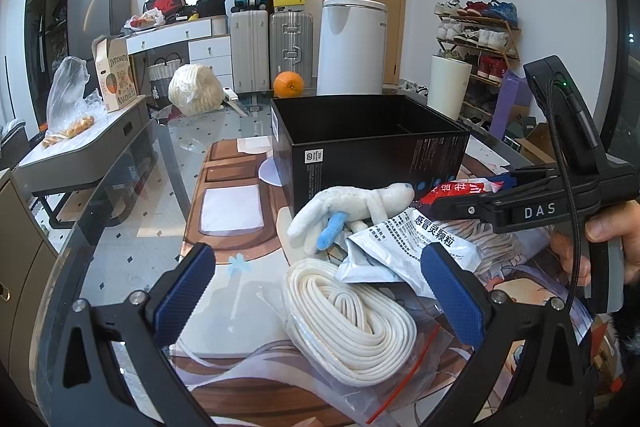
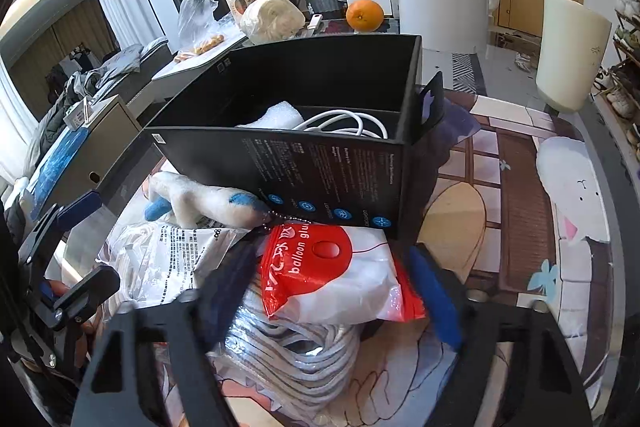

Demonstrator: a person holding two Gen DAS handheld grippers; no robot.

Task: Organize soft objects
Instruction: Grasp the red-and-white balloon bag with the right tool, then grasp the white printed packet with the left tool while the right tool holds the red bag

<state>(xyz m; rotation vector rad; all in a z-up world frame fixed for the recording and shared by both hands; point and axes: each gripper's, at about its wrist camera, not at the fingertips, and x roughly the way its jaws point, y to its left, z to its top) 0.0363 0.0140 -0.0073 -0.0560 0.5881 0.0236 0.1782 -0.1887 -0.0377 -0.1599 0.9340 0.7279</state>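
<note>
I am holding my left gripper [image 1: 320, 291] wide open over the coiled white rope [image 1: 352, 323] lying in its clear zip bag [image 1: 400, 387]. Just beyond it, a white medicine sachet [image 1: 408, 247] is resting under the white plush toy [image 1: 348, 211], which is leaning against the black box [image 1: 360, 155]. My right gripper [image 1: 448, 203] is reaching in from the right, touching a red-and-white packet [image 1: 460, 189]; its jaw gap is not showing clearly.

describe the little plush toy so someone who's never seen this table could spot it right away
Find the open black box in the middle of the table. The plush toy lies on its side against the box's near wall, beside a white medicine sachet. It alone is fuzzy: white with blue patches.
</note>
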